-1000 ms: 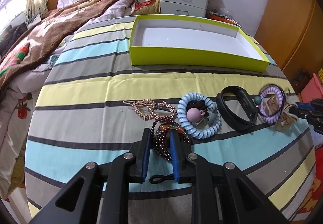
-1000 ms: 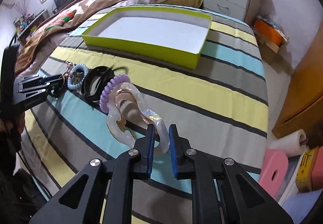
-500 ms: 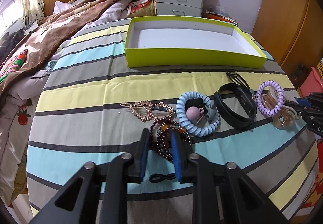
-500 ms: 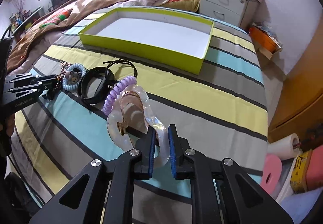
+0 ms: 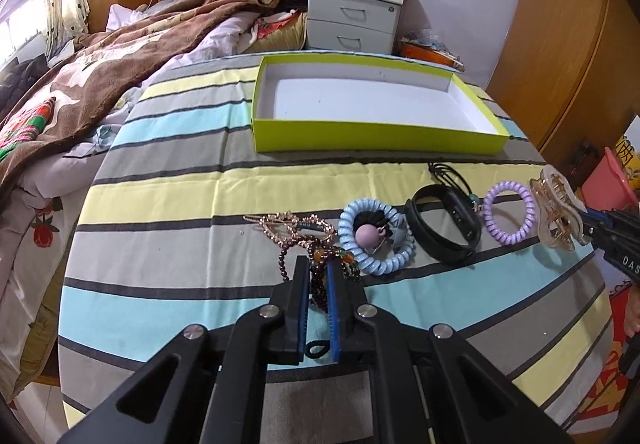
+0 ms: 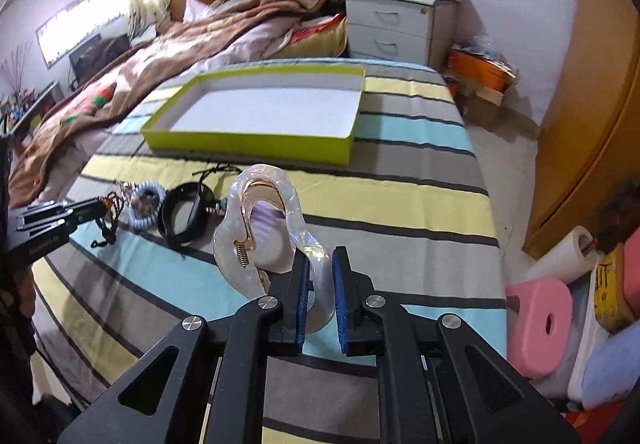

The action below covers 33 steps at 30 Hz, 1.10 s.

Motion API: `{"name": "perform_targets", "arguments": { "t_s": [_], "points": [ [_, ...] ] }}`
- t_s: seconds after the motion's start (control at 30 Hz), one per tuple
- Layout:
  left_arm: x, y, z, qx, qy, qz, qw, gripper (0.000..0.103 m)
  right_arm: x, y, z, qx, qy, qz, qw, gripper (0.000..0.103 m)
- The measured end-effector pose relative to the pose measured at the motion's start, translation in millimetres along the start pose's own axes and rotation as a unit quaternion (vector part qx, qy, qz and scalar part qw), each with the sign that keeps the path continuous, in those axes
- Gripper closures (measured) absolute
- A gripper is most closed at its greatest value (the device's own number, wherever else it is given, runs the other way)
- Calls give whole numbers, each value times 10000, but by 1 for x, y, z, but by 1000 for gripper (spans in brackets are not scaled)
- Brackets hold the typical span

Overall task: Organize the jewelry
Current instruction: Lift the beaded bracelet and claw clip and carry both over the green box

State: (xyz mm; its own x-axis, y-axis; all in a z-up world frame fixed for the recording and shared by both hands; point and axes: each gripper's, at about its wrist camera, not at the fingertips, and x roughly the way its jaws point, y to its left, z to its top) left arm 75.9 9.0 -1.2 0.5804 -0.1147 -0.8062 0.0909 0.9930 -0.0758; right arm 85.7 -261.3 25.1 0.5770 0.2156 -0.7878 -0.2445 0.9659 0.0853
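On the striped table (image 5: pixel 168 204), going left to right, we have a gold clip (image 5: pixel 288 225), a bead bracelet (image 5: pixel 320 272), a blue coil tie (image 5: pixel 376 240), a black band (image 5: pixel 440 232), a purple coil (image 5: pixel 509 218) and a pearly claw clip (image 6: pixel 264 228). Our left gripper (image 5: pixel 318 296) has just been closing, and its fingers are now clamped on the bracelet at six o'clock in its view. Our right gripper (image 6: pixel 322 292) has its fingers together on one arm of the claw clip, which looks lifted clear of the cloth. The green box (image 5: pixel 376 134) lies empty at twelve o'clock, well apart from the row.

To do this step well, we judge, both lifts should go straight up first so the bracelet's strands do not drag the gold clip, which touches them. The claw clip's long axis runs from six toward eleven o'clock in the right view, with its looped end pointing away from us toward the box.
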Motion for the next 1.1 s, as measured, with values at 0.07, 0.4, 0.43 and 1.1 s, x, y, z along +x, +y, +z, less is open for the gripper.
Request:
{"name": "perform_targets", "arguments": {
  "t_s": [0.07, 0.4, 0.43, 1.1],
  "points": [
    [-4, 2, 0, -20, -39, -30, 10000, 94, -6, -1, 0, 76, -102, 12, 9999, 91],
    [-25, 12, 1, -131, -276, -72, 9995, 94, -21, 6, 8, 175, -429, 113, 9989, 91],
    [-27, 12, 3, -135, -309, -76, 9994, 94, -22, 7, 11, 176, -452, 111, 9988, 91],
    [-11, 22, 85, -171, -474, -272, 9984, 94, 11, 5, 90, 447, -492, -188, 9976, 91]
  ]
}}
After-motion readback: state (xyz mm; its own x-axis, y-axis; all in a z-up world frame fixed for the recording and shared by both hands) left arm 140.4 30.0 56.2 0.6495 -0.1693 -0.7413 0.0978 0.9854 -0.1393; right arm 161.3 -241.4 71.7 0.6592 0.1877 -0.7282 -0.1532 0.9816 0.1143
